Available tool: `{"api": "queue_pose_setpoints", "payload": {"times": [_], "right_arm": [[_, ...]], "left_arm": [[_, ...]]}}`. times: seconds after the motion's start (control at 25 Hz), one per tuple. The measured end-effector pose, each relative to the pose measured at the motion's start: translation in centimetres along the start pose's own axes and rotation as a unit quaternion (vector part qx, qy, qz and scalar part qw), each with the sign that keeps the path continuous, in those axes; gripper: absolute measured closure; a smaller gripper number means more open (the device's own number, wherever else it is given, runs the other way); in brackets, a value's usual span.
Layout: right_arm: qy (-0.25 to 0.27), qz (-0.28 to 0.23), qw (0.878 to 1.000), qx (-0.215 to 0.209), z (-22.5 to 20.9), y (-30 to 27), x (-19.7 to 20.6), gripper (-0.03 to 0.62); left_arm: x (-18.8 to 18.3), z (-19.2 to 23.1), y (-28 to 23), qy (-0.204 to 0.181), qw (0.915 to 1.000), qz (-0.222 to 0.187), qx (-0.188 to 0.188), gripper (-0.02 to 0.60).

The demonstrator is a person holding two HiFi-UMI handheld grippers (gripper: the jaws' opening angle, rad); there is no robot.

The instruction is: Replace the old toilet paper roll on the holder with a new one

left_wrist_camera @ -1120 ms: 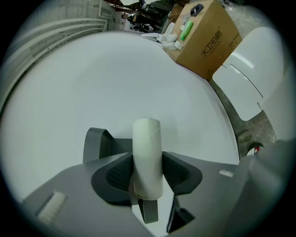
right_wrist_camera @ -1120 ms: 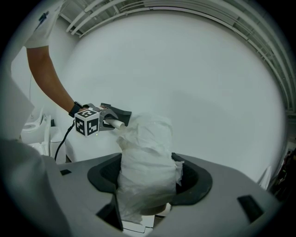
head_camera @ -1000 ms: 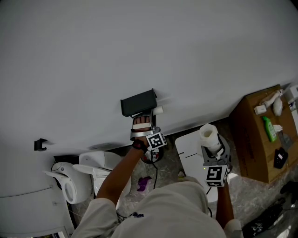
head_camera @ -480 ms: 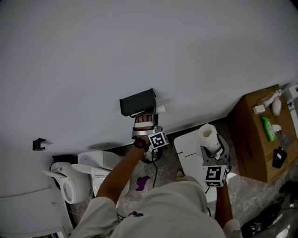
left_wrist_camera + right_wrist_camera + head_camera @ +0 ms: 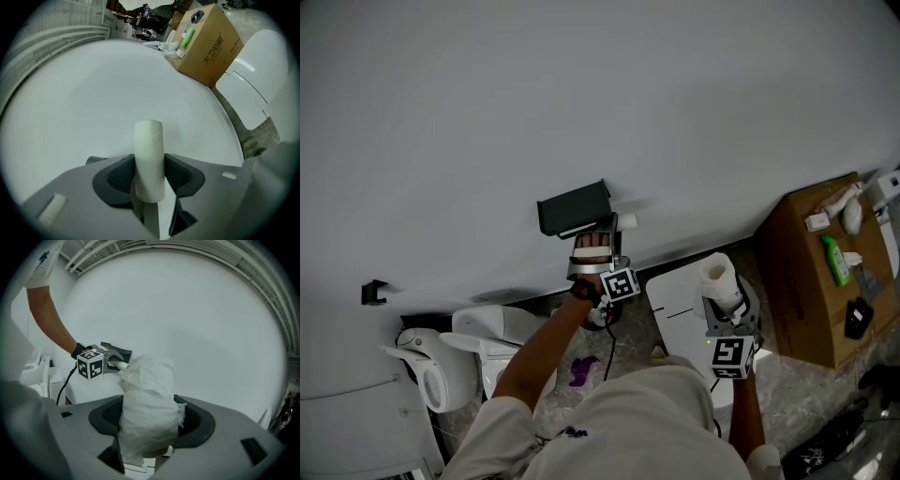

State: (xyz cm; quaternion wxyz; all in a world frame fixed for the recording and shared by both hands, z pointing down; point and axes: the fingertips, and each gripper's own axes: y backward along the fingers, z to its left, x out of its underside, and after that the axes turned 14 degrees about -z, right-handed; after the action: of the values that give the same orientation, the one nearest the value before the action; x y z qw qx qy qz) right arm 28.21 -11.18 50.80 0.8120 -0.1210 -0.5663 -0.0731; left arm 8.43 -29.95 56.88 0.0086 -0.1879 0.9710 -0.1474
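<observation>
The left gripper (image 5: pixel 150 174) pinches the empty tube (image 5: pixel 149 154) just beside the holder (image 5: pixel 574 208). The right gripper (image 5: pixel 152 427) holds the new roll (image 5: pixel 150 399), whose loose wraps may snag or unravel during mounting.

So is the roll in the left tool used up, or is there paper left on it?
Used up: it is a bare cardboard tube, with no paper wrapped round it.
</observation>
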Motion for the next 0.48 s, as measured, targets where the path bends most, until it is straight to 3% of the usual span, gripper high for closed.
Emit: {"api": "queue_pose_setpoints", "payload": {"times": [0.32, 0.48], "right_arm": [[-0.006, 0.009, 1.000, 0.007, 0.0, 0.2, 0.6, 0.296], [-0.003, 0.009, 1.000, 0.003, 0.1, 0.1, 0.5, 0.296]], "left_arm": [[-2.4, 0.5, 0.0, 0.010, 0.9995, -0.029, -0.009, 0.388], [-3.0, 1.2, 0.3, 0.042, 0.9983, -0.032, -0.025, 0.388]]}}
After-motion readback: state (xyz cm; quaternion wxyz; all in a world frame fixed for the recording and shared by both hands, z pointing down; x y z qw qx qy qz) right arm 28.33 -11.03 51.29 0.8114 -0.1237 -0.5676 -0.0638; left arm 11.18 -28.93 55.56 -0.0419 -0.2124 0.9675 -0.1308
